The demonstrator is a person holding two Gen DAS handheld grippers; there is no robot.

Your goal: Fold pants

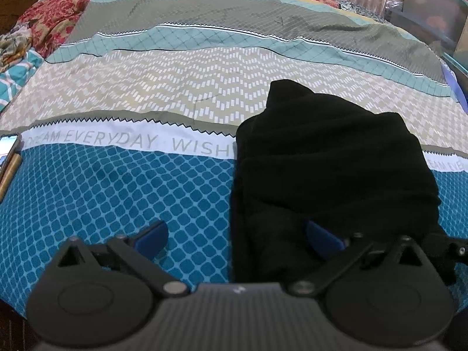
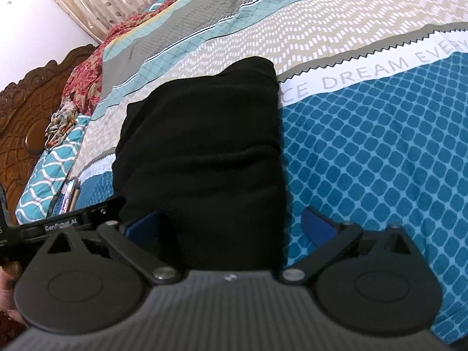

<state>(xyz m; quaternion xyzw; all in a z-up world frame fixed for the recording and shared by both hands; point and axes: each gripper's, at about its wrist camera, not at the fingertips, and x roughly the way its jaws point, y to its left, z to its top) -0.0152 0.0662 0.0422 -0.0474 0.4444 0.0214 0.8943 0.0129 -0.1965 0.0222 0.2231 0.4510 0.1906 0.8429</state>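
The black pants (image 1: 330, 169) lie folded into a compact bundle on the patterned bedsheet (image 1: 131, 181). My left gripper (image 1: 237, 235) is open at the bundle's near left edge, its right finger over the cloth and its left finger over the sheet. In the right wrist view the pants (image 2: 204, 146) lie straight ahead. My right gripper (image 2: 231, 223) is open at the bundle's near right edge, its left finger over the cloth. Neither gripper holds anything. Part of the left gripper's body (image 2: 64, 222) shows at the left of the right wrist view.
A phone (image 1: 7, 152) lies on the sheet at the far left, also in the right wrist view (image 2: 68, 196). A red floral blanket (image 1: 52, 20) and a carved wooden headboard (image 2: 23, 122) are at the bed's head. Plastic bins (image 1: 435, 14) stand at the right.
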